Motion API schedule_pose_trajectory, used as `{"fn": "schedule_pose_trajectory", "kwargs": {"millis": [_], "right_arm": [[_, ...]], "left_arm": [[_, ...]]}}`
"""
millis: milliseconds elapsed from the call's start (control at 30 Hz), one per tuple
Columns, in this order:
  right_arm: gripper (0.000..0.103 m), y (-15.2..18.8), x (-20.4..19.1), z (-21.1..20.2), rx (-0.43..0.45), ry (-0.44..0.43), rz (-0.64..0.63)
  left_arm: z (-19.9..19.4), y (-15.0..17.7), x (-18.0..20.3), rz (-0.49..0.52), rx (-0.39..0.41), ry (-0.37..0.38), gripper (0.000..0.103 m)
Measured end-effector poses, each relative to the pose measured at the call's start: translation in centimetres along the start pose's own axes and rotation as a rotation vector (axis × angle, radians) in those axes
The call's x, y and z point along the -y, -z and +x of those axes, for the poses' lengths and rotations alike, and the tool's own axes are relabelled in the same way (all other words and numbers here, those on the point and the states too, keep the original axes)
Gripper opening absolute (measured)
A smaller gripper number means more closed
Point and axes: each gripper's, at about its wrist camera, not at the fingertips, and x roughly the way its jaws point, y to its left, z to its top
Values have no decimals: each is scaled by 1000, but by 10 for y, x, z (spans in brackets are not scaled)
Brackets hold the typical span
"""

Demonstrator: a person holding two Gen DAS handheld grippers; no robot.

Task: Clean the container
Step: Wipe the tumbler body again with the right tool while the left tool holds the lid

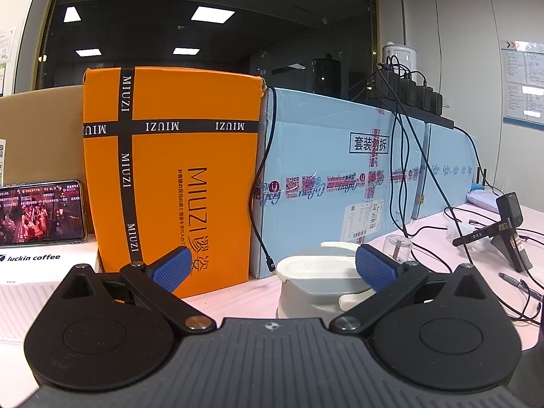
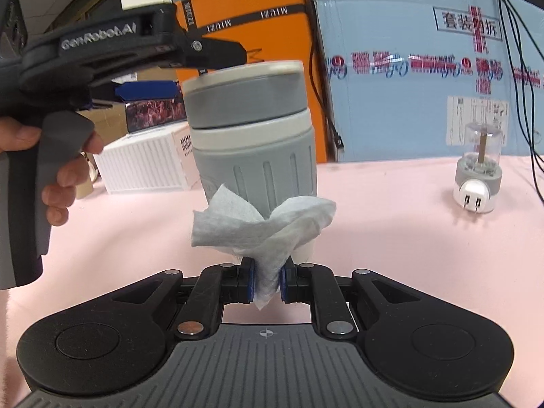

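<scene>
Pink tabletop (image 2: 391, 238) is backed by a blue carton (image 1: 340, 170) and an orange carton (image 1: 170, 170), both standing well beyond the tools. The grey-and-white container (image 2: 251, 142) is seen upright on the tabletop, directly ahead of the right tool (image 2: 267, 280) and below the tips of the left tool (image 1: 272, 267).

The left tool is spread wide, with its blue pads (image 1: 374, 267) at either side of the container lid; whether a pad touches the lid cannot be determined. The right tool is clenched on a crumpled white wipe (image 2: 265, 227), which is pressed against the lower wall of the container.

Hazards, ranked by size of the item affected:

1. Container. It is judged to be unrestrained, since the left tool is not closed on it. A sideways push from the wipe may slide or tip it.
2. Small clear jar (image 2: 477, 170) with a plug beside its base, to the right of the right tool. It may be struck if the container is displaced that way.
3. Cables (image 1: 408, 187) hanging over the blue carton. These may be snagged by a wide sweep.
4. Wipe. Only a narrow fold is held, so it may be pulled free under friction.
</scene>
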Motion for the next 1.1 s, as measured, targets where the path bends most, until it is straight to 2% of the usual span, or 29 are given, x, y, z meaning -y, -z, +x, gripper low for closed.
{"fn": "schedule_pose_trajectory", "kwargs": {"millis": [167, 300, 633, 800, 933, 1100], "right_arm": [[13, 0, 0, 10, -60, 1, 1], [13, -2, -1, 7, -57, 6, -14], [13, -23, -10, -34, 87, 7, -54], [13, -27, -9, -49, 115, -4, -55], [13, -23, -5, -56, 92, -35, -49], [13, -5, 3, -55, 0, -64, -16]], "left_arm": [[0, 0, 1, 5, 0, -1, 103], [0, 0, 0, 3, -1, 2, 103], [0, 0, 1, 3, 0, 2, 103], [-1, 0, 4, 20, 13, -7, 103], [1, 2, 5, -2, 53, -39, 103], [-5, 0, 2, -65, 123, -94, 103]]}}
